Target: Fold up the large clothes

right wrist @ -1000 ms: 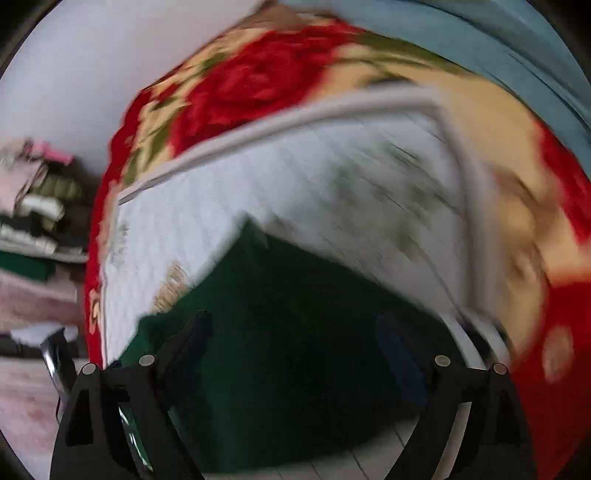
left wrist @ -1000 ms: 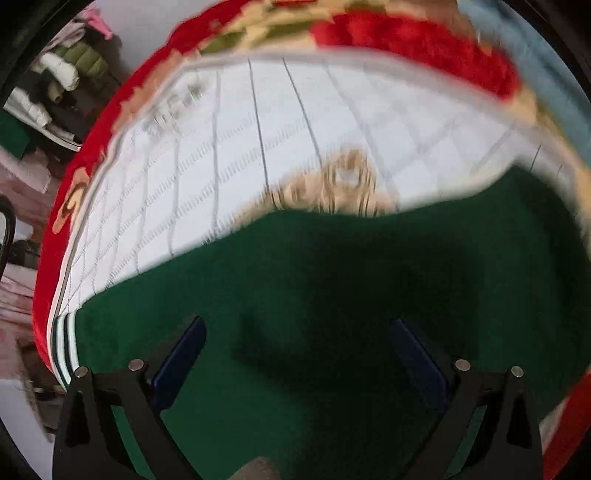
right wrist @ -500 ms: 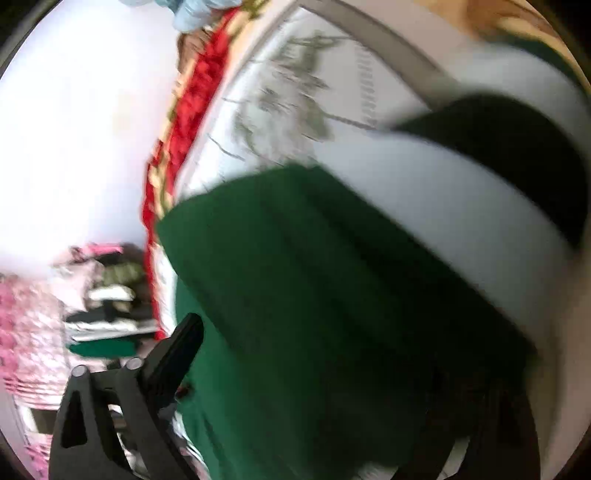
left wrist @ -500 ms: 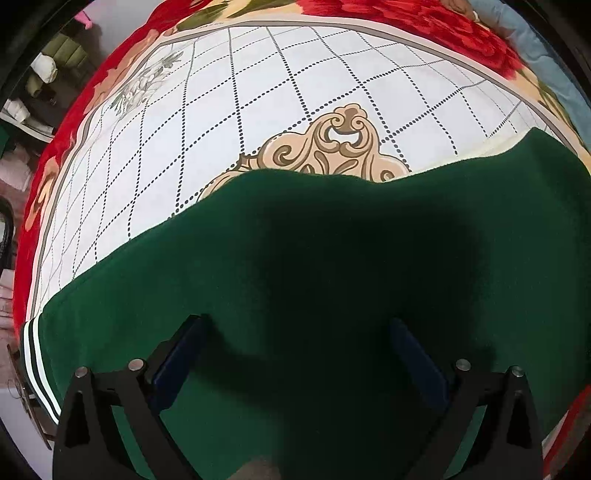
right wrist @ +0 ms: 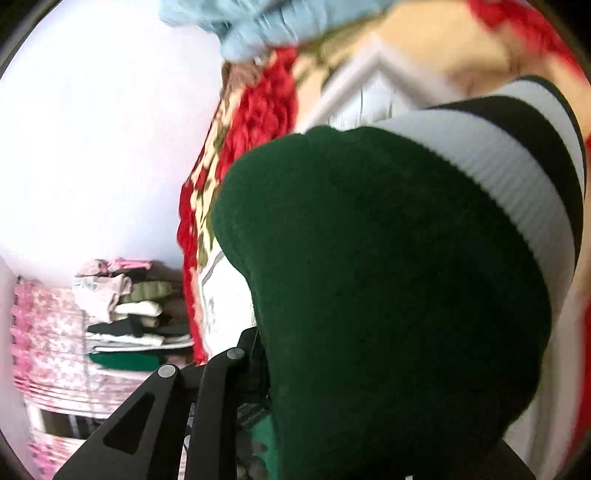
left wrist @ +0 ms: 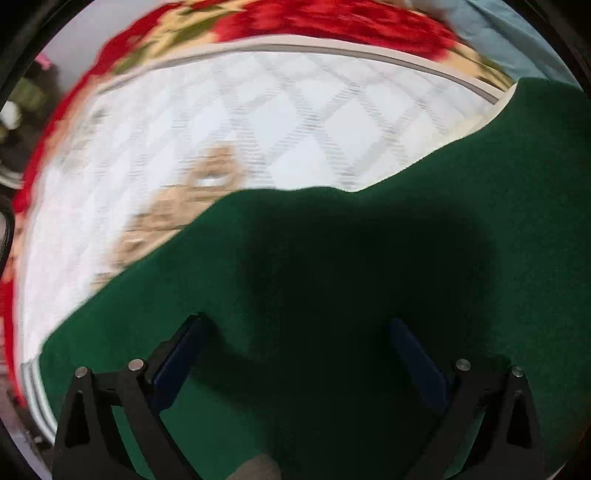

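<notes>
The left tongs (left wrist: 295, 332) pointed steeply down over a dark green garment (left wrist: 369, 295); their two blue-padded fingers (left wrist: 177, 362) stood wide apart, with nothing pinched between them; whether the tips touched the cloth could not be told. The garment lay flat on a bed blanket (left wrist: 258, 129) with a white diamond-grid centre and a red floral border; it filled the left wrist view from 3 o'clock round through 6 to 8 o'clock; its upper edge ran in a wave from 9 o'clock up to 2 o'clock. A white-striped band (left wrist: 35, 395) of the garment showed at 8 o'clock.

In the right wrist view the right tongs (right wrist: 266, 373) were closing, with the green cloth bunched between them; only the left finger (right wrist: 221, 376) showed, at 7 o'clock; the other was hidden behind the cloth, so a firm clamp could not be confirmed. The cloth rose in a mound from the tongs toward 1 o'clock; its ribbed white-and-dark cuff (right wrist: 517, 166) sat at 2 o'clock. A stack of folded clothes (right wrist: 129, 317) stood well apart at 8 o'clock; a pale blue cloth (right wrist: 266, 26) lay at 12 o'clock beyond the blanket's red border (right wrist: 266, 110).
</notes>
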`<act>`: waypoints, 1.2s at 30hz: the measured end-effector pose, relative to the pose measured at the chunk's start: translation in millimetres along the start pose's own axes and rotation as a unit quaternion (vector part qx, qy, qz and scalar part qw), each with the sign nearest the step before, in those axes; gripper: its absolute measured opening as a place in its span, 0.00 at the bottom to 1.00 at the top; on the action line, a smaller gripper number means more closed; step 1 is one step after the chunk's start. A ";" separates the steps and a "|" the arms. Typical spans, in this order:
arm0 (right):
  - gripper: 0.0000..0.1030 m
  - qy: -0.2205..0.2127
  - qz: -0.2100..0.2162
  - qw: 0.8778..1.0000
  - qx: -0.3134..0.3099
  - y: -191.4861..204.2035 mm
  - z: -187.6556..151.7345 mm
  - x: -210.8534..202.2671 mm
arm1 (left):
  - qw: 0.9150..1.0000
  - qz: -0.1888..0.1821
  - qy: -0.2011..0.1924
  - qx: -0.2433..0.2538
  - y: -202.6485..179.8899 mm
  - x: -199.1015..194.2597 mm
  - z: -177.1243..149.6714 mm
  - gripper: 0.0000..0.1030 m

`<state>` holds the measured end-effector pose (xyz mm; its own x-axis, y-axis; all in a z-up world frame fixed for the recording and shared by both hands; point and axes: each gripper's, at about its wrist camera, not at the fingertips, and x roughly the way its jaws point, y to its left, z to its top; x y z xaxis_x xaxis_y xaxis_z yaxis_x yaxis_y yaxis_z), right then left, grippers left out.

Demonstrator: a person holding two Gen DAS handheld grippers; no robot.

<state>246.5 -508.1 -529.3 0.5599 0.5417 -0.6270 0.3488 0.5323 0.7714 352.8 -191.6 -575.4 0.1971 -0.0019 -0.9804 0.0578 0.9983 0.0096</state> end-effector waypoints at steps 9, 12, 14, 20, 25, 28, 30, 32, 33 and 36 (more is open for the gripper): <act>0.21 0.001 -0.057 0.989 -0.138 95.3 -20.1 -17.3 | 0.997 -0.059 0.004 -0.053 8.5 -17.6 -0.9 1.00; 0.21 0.014 -0.063 0.977 -0.201 146.8 -54.1 -2.5 | 0.991 -0.053 -0.017 -0.120 71.2 -57.9 -27.6 1.00; 0.21 0.029 -0.069 0.967 -0.243 179.8 -81.5 15.2 | 0.984 -0.036 -0.029 -0.170 124.2 -84.8 -55.3 1.00; 0.21 0.089 -0.074 0.920 -0.375 260.6 -189.2 93.7 | 0.955 0.039 -0.029 -0.292 257.0 -143.3 -168.5 1.00; 0.21 0.175 -0.082 0.859 -0.475 272.3 -326.1 191.8 | 0.927 0.093 -0.010 -0.364 322.8 -164.0 -256.6 1.00; 0.21 0.229 -0.104 0.816 -0.521 248.6 -403.2 236.5 | 0.909 0.127 0.016 -0.397 352.0 -160.5 -306.0 1.00; 0.22 0.265 -0.134 0.784 -0.545 224.1 -445.4 263.4 | 0.898 0.137 0.029 -0.417 364.0 -158.1 -320.8 1.00; 0.28 0.282 -0.151 0.774 -0.547 208.0 -463.4 278.1 | 0.887 0.140 0.031 -0.438 373.2 -161.7 -333.2 1.00; 0.35 0.288 -0.152 0.768 -0.552 205.7 -471.0 282.7 | 0.883 0.140 0.030 -0.447 378.5 -166.2 -338.3 1.00; 0.75 0.327 -0.116 0.765 -0.542 217.0 -473.7 276.8 | 0.882 0.129 0.002 -0.454 383.1 -187.4 -333.9 1.00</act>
<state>121.2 65.5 -587.2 -0.0422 0.3715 -0.9275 -0.6454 0.6985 0.3092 11.2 210.7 -453.7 0.0846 0.2306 -0.9694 -0.7962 0.6006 0.0734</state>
